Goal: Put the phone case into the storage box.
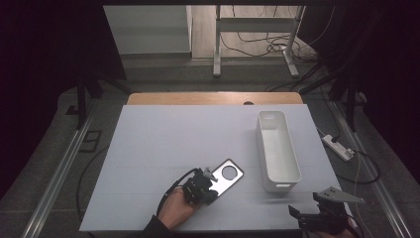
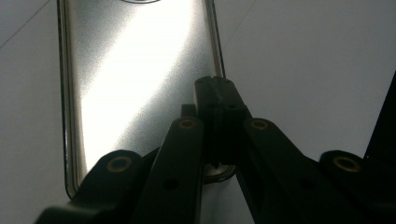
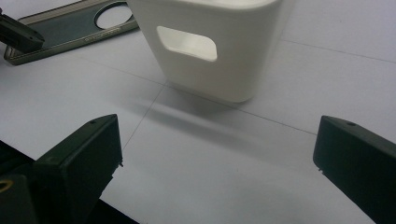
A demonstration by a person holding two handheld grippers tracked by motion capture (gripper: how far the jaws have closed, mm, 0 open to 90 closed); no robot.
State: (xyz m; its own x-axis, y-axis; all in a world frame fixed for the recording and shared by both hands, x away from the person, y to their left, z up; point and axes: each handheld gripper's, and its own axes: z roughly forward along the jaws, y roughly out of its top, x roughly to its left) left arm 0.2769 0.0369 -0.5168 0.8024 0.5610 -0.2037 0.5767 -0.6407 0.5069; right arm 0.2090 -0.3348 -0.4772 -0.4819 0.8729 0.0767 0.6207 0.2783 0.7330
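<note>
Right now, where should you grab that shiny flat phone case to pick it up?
Probably by a long thin edge near its plain end, coming from the person's side. The phone case lies flat, so only its rim offers a pinch. The left gripper is shut on that rim.

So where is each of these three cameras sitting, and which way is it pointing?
High view: above the table's near side, looking forward and down; left hand with left claw show.
Left gripper view: on that claw, facing the phone case; shut jaws.
Right gripper view: on the right claw, facing the white bin; jaws open.
All three views share the case.
</note>
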